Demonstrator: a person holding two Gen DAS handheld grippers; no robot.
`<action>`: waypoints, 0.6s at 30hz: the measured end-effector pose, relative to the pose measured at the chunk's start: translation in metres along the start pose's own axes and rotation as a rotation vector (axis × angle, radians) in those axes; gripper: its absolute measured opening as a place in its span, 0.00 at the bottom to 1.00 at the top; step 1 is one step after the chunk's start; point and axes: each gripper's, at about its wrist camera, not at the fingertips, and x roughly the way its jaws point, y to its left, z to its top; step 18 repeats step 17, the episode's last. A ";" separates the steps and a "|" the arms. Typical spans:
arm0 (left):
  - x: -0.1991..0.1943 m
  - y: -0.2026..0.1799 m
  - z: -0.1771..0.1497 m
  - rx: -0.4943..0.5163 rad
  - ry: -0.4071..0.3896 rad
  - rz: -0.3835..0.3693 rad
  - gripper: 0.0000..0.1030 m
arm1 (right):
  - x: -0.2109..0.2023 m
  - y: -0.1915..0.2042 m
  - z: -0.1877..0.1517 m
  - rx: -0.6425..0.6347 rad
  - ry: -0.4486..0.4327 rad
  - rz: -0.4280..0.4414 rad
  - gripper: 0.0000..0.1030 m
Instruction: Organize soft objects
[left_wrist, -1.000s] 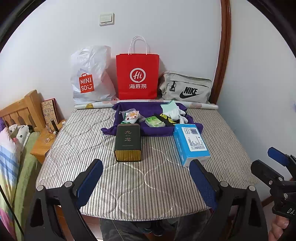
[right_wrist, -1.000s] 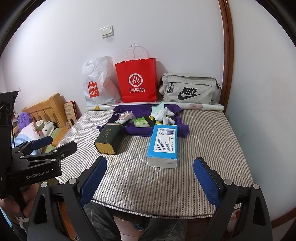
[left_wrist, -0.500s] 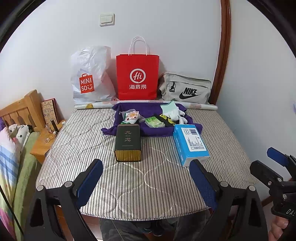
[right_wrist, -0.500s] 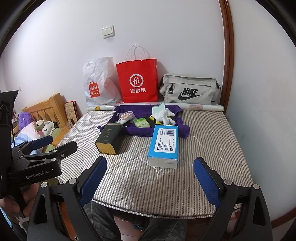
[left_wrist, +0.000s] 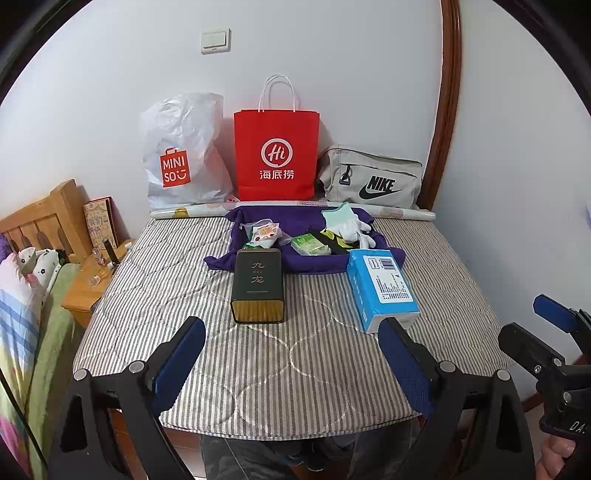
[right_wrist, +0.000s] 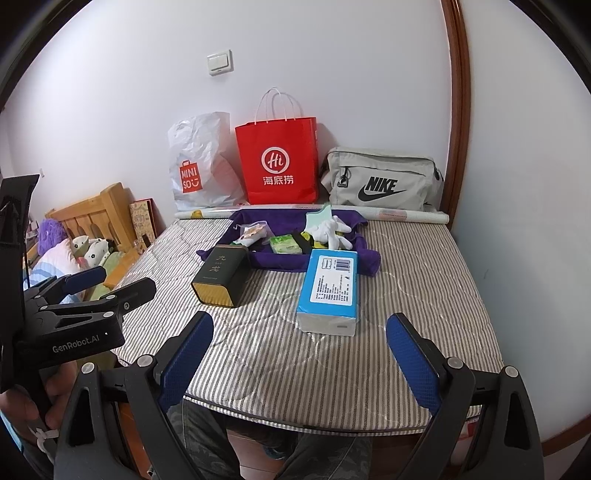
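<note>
Tissue pack (right_wrist: 330, 291): ahead of right gripper (right_wrist: 299, 354), long axis pointing away, nearer it.
Jaws: both grippers spread wide, empty; left gripper (left_wrist: 291, 360) likewise.

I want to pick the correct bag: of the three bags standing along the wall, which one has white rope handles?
The red paper bag in the middle. The white Miniso bag on its left is plastic; the grey Nike bag is fabric.

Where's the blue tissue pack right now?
In both views the blue tissue pack lies flat on the striped mattress, right of the dark tea tin, its far end against the purple cloth.
</note>
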 end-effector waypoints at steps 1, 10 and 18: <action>0.000 0.000 0.000 -0.001 0.000 0.001 0.92 | 0.000 0.000 0.000 0.000 0.000 0.001 0.91; -0.001 0.000 0.001 0.000 -0.002 0.002 0.92 | 0.001 0.000 -0.001 -0.006 -0.001 0.002 0.91; -0.002 0.001 0.003 0.004 -0.004 -0.003 0.92 | 0.002 0.001 -0.002 -0.010 -0.001 0.003 0.91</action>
